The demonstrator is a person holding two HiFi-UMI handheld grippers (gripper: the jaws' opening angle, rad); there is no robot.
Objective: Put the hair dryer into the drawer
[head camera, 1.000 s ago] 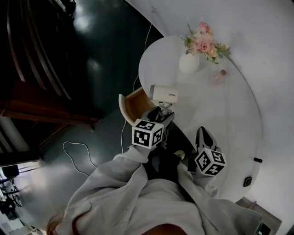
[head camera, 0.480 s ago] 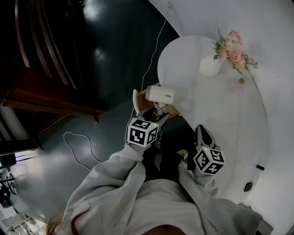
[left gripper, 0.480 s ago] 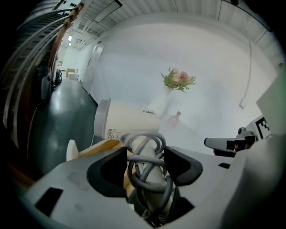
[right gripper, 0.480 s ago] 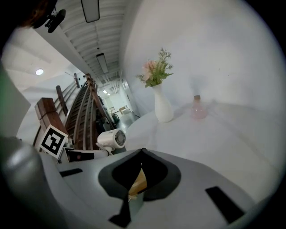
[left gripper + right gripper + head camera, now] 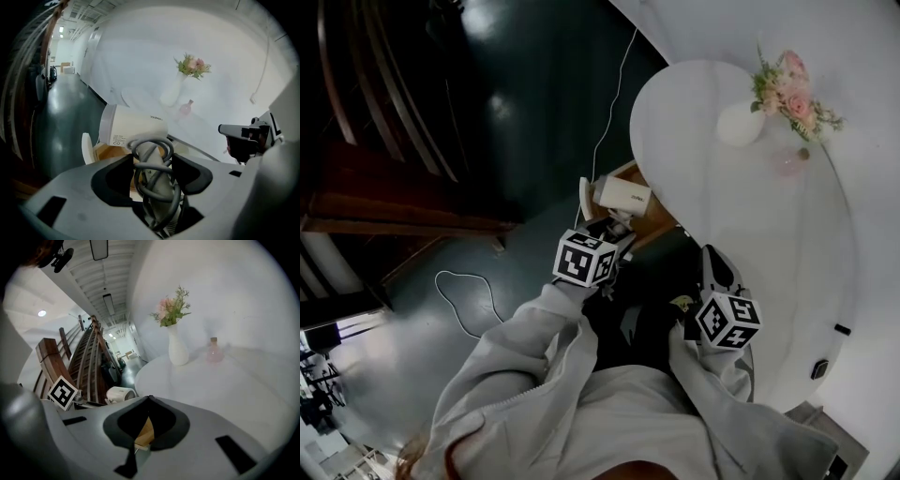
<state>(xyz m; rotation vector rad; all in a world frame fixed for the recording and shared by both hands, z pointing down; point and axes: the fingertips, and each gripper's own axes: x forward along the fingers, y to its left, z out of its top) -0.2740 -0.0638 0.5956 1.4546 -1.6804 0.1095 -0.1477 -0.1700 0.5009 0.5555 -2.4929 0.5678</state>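
Your left claw (image 5: 152, 161) clamps the cream plastic hair dryer (image 5: 133, 129) by its cord-wrapped handle, barrel just beyond the tips above the open wooden drawer (image 5: 108, 152); likely top-heavy, rigid and slick, so the handle is your best hold; right claw (image 5: 149, 399) closed, empty.

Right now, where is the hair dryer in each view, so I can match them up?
Head view: hair dryer at centre, held by the left tool.
Left gripper view: hair dryer at centre, its cord-wrapped handle between the jaws.
Right gripper view: hair dryer small, lower left.
Shared landmark: the white vase of flowers, in all three.
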